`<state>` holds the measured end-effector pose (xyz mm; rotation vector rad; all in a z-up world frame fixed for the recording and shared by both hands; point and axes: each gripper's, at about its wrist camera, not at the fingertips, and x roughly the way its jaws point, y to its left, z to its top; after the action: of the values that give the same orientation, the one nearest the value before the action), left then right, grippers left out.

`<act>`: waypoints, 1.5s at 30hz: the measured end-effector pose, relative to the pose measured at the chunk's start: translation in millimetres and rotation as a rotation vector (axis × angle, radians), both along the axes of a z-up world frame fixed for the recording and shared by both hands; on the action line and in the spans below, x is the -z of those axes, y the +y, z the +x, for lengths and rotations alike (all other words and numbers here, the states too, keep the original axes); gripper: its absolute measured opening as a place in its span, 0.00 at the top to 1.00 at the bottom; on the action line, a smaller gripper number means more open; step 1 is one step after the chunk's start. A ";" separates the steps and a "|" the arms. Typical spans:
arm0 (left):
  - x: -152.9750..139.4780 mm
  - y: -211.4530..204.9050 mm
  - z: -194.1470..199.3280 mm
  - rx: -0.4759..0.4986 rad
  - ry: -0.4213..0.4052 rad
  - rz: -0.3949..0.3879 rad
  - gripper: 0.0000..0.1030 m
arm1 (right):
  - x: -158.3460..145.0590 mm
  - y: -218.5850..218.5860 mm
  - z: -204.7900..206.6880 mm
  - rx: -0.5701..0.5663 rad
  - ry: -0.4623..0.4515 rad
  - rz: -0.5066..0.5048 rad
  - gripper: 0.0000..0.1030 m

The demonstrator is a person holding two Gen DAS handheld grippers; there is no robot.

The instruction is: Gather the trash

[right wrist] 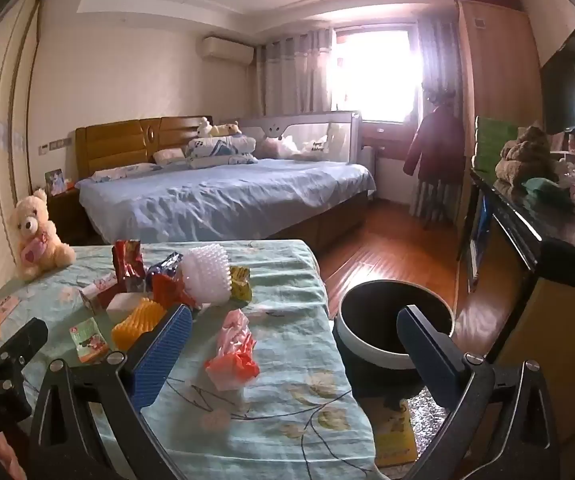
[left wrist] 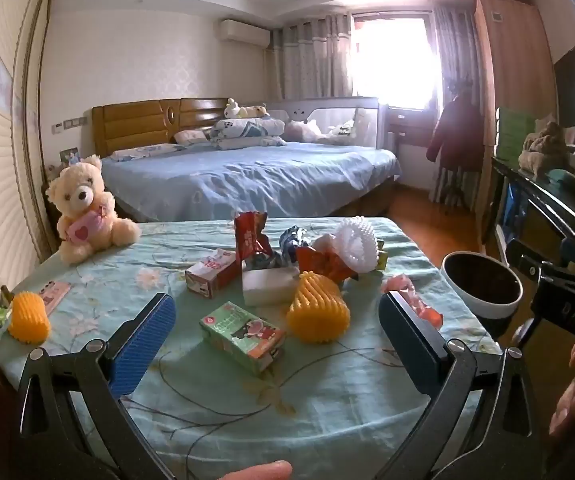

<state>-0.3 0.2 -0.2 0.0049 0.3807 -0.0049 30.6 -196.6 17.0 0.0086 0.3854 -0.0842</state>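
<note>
- Blue ribbed pads on black frames: left gripper (left wrist: 277, 336), fingers (left wrist: 143, 344) spread wide, nothing between them, hovering above the near part of the bench (left wrist: 327, 408).
- Right gripper (right wrist: 291, 360), fingers (right wrist: 159, 356) likewise spread wide and empty; its left finger is over the bench edge, its right finger over the bin.
- Bench cover: pale green cloth with a flower and branch print.
- Green drink carton (left wrist: 243, 336), lying flat, nearest the left gripper.
- Yellow foam fruit net (left wrist: 317, 312), just right of the green carton; a second yellow net (left wrist: 27, 318) sits near the bench's left edge, well apart.
- Pink and red crumpled wrapper (right wrist: 233, 350), alone near the right edge of the bench, between the right gripper's fingers in its own view.
- Dark round bin (right wrist: 393, 334) with a pale rim, on the floor just beside the right edge of the bench, open at the top.
- Mid-bench heap: white block (left wrist: 267, 286), red-and-white carton (left wrist: 209, 274), red foil packet (left wrist: 249, 236), orange wrapper (left wrist: 323, 264), white foam net (left wrist: 357, 246), clustered and touching.
- Cream teddy bear (left wrist: 85, 212), seated upright at the far left corner.
- Bed (left wrist: 247, 176) with blue sheet beyond the bench.
</note>
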 end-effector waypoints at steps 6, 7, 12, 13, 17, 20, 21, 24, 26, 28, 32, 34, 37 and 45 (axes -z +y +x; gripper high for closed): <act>0.5 0.5 -3.4 0.002 0.002 -0.004 0.00 | 1.6 -1.7 3.5 -0.002 0.016 -0.001 0.00; 0.0 1.1 -2.5 -0.001 0.010 -0.005 0.00 | 1.9 -1.7 6.8 -0.003 0.022 -0.001 0.00; 0.7 -5.3 0.3 -0.005 0.004 0.011 0.00 | 2.4 -2.7 -3.1 0.006 -0.003 0.012 0.00; -0.5 -6.0 -0.3 -0.004 0.004 0.013 0.00 | 2.1 -3.2 -2.9 0.004 -0.001 0.014 0.00; -1.9 -2.7 -0.1 -0.005 0.006 0.008 0.00 | -0.4 -5.2 -3.3 0.003 -0.002 0.017 0.00; -1.5 -2.8 -0.3 -0.006 0.006 0.012 0.00 | -0.7 -4.2 -3.0 0.004 -0.002 0.016 0.00; -1.6 -2.6 -0.5 -0.007 0.006 0.012 0.00 | -0.7 -4.8 -3.1 0.004 -0.002 0.017 0.00; -2.1 -2.3 0.1 -0.007 0.009 0.012 0.00 | -0.2 -5.5 -3.3 0.002 -0.002 0.017 0.00; -1.5 -2.0 -0.6 -0.009 0.008 0.012 0.00 | 0.3 -5.3 -2.6 -0.001 0.000 0.019 0.00; -1.6 -1.5 -1.1 -0.013 0.011 0.012 0.00 | 0.5 -5.1 -2.6 -0.003 0.001 0.024 0.00; -0.6 -0.4 -0.2 -0.018 0.014 0.011 0.00 | 2.3 -5.9 -1.8 -0.012 0.004 0.042 0.00; -0.4 -0.2 0.1 -0.017 0.015 0.012 0.00 | 2.0 -6.7 -1.7 -0.015 0.005 0.047 0.00; -0.1 0.5 -0.4 -0.017 0.014 0.012 0.00 | 2.9 -6.5 -0.7 -0.022 0.009 0.055 0.00; 3.8 0.8 1.6 -0.021 0.023 0.009 0.00 | 4.6 -7.2 0.6 -0.037 0.018 0.071 0.00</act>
<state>1.4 1.0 -4.0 0.0098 0.4039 0.0175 31.2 -203.8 12.4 0.0711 0.4060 -0.0345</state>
